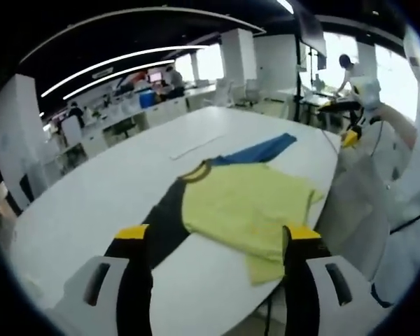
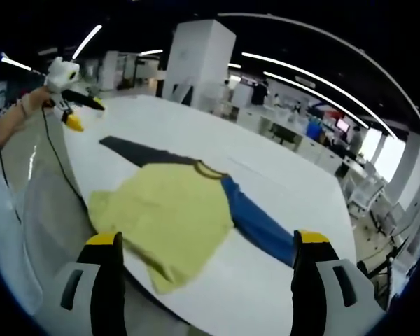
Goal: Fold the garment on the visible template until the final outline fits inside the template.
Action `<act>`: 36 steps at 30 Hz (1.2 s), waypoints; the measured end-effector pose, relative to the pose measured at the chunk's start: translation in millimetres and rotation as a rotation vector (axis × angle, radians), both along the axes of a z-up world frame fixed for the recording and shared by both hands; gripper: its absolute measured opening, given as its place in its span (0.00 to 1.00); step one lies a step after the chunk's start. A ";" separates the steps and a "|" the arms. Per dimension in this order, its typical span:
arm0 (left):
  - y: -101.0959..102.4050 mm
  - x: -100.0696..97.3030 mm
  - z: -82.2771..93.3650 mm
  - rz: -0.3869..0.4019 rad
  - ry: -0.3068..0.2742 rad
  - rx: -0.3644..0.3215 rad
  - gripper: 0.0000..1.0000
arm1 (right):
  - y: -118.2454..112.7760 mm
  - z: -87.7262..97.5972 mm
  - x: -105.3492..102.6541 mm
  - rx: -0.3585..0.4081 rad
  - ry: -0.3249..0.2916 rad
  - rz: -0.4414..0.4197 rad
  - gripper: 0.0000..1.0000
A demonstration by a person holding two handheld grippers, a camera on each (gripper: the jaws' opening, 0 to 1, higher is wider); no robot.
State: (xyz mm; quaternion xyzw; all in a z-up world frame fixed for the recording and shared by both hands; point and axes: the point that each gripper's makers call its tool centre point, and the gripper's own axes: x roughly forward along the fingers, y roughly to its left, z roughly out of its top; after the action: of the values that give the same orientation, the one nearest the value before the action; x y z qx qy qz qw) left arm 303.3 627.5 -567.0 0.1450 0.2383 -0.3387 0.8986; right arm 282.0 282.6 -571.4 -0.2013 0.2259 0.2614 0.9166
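Open-plan office, ceiling light strips, desks and people in the background. Big white oval table [image 1: 91, 203] is carrying the work.

Left gripper view, left to right: the left gripper [image 1: 219, 241] is hanging above the near table edge, jaws spread wide, gripping nothing. Black sleeve [image 1: 164, 220] of the garment is running down toward the left jaw and looking like it passes just behind it. The yellow shirt [image 1: 245, 206] is lying flat between and just beyond the two jaws, its lower hem reaching the table edge near the right jaw. Blue sleeve [image 1: 266, 149] is stretching away toward the far side. Far right, the other gripper is showing well off the table, held in a hand.

Right gripper view, left to right: the left gripper is hovering at top left, well apart from the shirt. Black sleeve is pointing toward it. Yellow shirt is sitting just ahead of the right gripper [image 2: 206, 252], nearer its left jaw. Blue sleeve is angling toward the right jaw. Jaws are spread apart, empty, not touching fabric.

Template outline: can't make one out on the table.
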 end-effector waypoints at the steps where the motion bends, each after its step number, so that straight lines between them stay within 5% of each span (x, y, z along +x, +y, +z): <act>1: -1.0 -2.5 -0.4 -0.002 0.002 -0.001 0.75 | 1.3 -0.9 -0.4 0.001 0.003 0.005 1.00; 23: -5.4 -31.2 -1.9 -0.033 -0.003 0.022 1.00 | 9.2 -1.1 -1.4 0.010 -0.008 0.028 1.00; 36: -10.3 -26.5 -1.4 -0.025 -0.008 0.001 1.00 | 4.9 2.9 0.8 0.012 -0.031 0.027 1.00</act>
State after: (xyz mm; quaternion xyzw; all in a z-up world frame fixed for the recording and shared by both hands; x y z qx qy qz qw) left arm 276.7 617.2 -568.4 0.1499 0.2332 -0.3494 0.8950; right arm 282.8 287.5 -568.5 -0.2029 0.2073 0.2720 0.9176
